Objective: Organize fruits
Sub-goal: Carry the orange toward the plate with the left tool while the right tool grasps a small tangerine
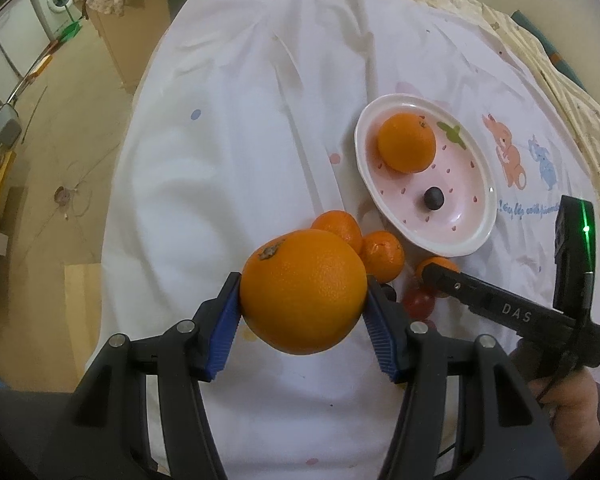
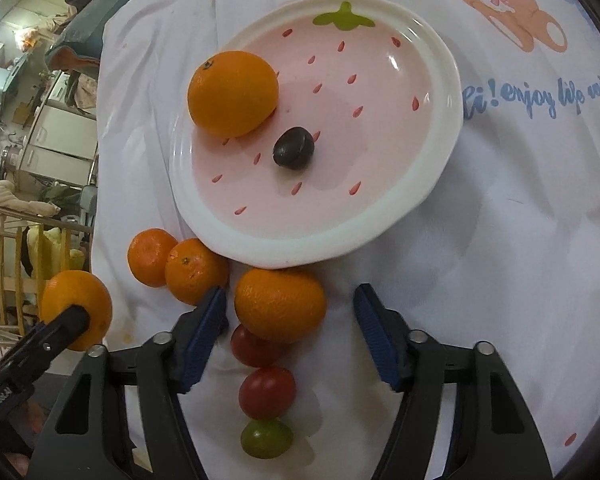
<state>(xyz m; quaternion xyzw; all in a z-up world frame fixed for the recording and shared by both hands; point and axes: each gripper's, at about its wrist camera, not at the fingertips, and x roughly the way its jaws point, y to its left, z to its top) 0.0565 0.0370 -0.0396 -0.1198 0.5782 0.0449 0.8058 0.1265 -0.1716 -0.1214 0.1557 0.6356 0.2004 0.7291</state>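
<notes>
Our left gripper pinches a large orange between its blue pads, lifted above the white cloth. Our right gripper stands spread around a mandarin; neither pad presses on it. That mandarin lies just below the strawberry plate, touching its rim. On the plate sit another orange and a dark plum. Two more mandarins lie against the plate's lower left edge.

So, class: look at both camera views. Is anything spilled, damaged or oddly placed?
Nothing is spilled or damaged. One oddity: a small dark fruit sits alone mid-plate beside an orange, while the mandarins and tomatoes lie on the cloth.
</notes>
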